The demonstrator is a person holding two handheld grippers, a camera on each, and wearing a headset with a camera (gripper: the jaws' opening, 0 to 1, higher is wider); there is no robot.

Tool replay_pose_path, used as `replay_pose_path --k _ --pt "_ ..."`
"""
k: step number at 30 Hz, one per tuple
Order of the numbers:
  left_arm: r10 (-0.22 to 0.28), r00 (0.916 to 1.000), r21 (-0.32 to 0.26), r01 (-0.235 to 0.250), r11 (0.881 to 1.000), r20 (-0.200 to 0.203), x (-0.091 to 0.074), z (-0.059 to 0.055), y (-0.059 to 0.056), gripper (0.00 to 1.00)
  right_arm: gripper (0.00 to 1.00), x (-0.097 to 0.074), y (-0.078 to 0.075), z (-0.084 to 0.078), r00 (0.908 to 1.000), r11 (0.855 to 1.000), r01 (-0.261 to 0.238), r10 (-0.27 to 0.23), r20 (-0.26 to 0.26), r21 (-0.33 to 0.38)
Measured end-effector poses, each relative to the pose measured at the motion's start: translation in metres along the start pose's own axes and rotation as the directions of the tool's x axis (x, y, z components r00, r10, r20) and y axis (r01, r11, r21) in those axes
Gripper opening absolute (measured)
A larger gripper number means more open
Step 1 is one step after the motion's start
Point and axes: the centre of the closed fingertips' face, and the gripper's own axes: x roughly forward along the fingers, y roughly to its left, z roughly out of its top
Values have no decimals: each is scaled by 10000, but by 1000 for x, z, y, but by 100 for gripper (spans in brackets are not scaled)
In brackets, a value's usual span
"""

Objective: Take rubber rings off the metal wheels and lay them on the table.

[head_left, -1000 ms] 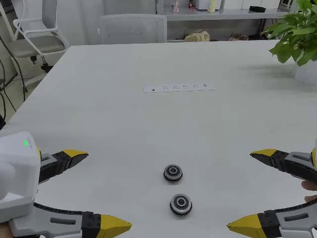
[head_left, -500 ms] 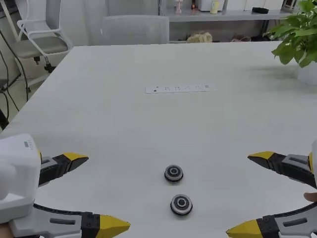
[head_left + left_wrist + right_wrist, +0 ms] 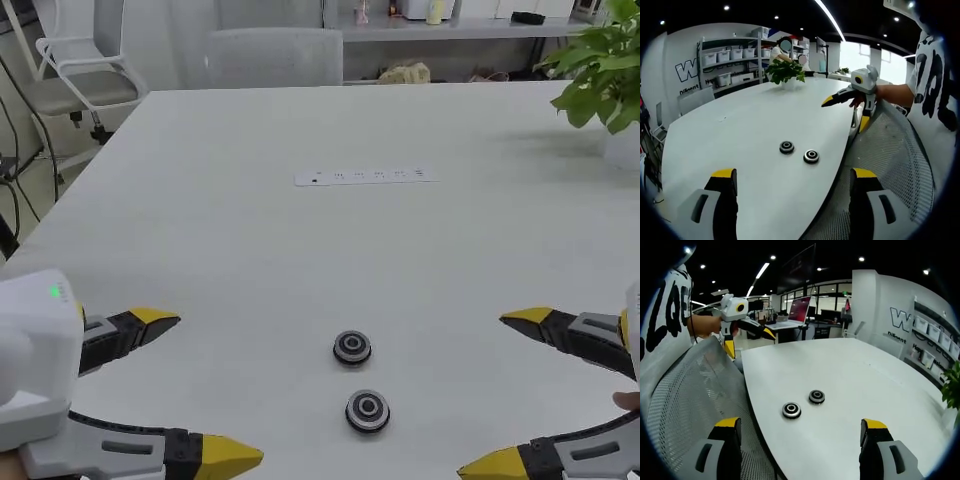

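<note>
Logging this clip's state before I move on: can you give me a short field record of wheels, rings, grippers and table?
wheels: far wheel and near wheel, lying flat, apart, near front edge
rubber rings: dark band around each wheel, none off yet
left gripper: open, empty, left of wheels
right gripper: open, empty, right of wheels
table: white; power strip mid-table, plant far right

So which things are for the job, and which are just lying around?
For the job: far black-ringed metal wheel, near black-ringed metal wheel, yellow-tipped left tool, yellow-tipped right tool.
Just around: flat white power strip, leafy green plant, white office chair.
</note>
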Motion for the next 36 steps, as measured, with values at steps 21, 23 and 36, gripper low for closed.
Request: replay_pose_path --k 21,23,36 --pt "-79 10000 45 79 10000 30 0 1 0 90 99 1 0 0 10000 10000 -58 58 45 -27" --pt "-90 10000 66 90 9999 22 0 0 0 90 99 1 0 -1 10000 10000 -80 80 29 -1" --pt "-132 9999 69 132 9999 -60 1 0 1 90 98 2 -4 2 9999 9999 -102 102 14 -66"
